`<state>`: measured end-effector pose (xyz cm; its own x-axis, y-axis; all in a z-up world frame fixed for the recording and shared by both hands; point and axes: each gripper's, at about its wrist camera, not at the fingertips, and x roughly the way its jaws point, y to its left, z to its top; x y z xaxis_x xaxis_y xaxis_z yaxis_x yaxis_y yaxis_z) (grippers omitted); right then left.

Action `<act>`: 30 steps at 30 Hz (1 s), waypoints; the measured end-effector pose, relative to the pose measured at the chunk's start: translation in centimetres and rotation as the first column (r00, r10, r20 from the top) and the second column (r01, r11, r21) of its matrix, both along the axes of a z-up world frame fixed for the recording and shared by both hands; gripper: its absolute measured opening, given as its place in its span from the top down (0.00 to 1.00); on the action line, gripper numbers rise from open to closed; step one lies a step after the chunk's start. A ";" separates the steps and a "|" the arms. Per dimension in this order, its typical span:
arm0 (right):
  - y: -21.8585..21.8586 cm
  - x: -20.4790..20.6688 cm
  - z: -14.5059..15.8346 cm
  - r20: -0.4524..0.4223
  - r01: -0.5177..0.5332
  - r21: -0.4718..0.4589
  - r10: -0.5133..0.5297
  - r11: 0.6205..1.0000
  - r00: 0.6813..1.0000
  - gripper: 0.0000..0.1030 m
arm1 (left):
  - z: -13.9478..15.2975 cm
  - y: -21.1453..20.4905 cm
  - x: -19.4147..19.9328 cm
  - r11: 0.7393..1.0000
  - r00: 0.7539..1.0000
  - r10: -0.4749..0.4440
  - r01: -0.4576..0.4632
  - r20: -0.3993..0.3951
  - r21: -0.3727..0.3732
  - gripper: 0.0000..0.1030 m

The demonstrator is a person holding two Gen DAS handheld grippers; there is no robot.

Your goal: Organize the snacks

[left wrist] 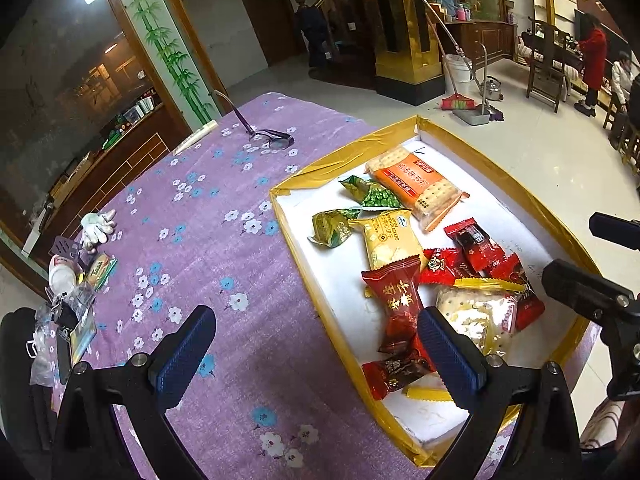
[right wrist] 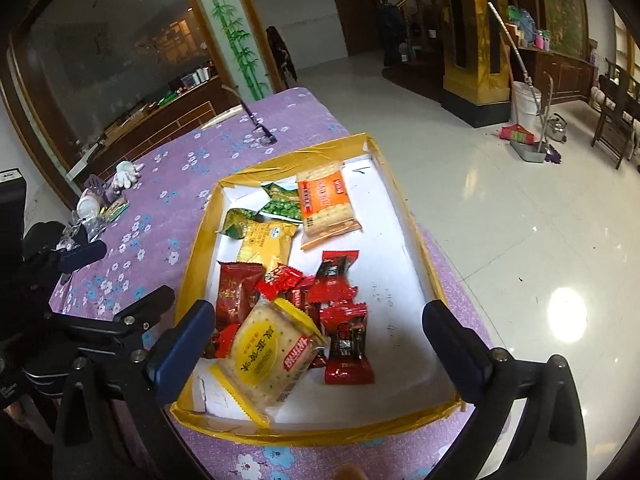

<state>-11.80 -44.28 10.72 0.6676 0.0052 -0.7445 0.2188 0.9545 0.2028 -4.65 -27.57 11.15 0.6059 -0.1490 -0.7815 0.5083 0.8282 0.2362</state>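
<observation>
With both grippers' fingers open and empty, keep the right gripper (right wrist: 316, 344) clear of the yellow cracker packet (right wrist: 269, 355) lying in the tray (right wrist: 416, 236), then lift straight.

Tray (right wrist: 404, 216): right half bare white floor, passable; snack packets (right wrist: 304, 292) crowd its left half and near-left corner. Raised yellow rim bounds all edges. Tablecloth (left wrist: 200, 240) left of tray mostly open.

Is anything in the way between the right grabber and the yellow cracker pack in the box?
Nothing visible is. The right gripper hangs open over the near end of the gold-edged box, and the yellow cracker pack lies on top of the red snack packets, uncovered, right below the gap between the jaws.
</observation>
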 end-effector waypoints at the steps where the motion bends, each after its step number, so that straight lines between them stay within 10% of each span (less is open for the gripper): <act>1: 0.0 -0.1 0.1 0.007 0.002 0.000 -0.002 1.000 1.000 0.00 | 0.0 0.0 0.0 1.000 1.000 0.000 0.000 0.001 0.001 0.01; 30: 0.5 0.0 -0.7 -0.015 0.008 -0.022 -0.009 1.000 1.000 0.00 | -0.5 0.3 -0.2 1.000 1.000 -0.005 0.005 -0.014 0.015 0.01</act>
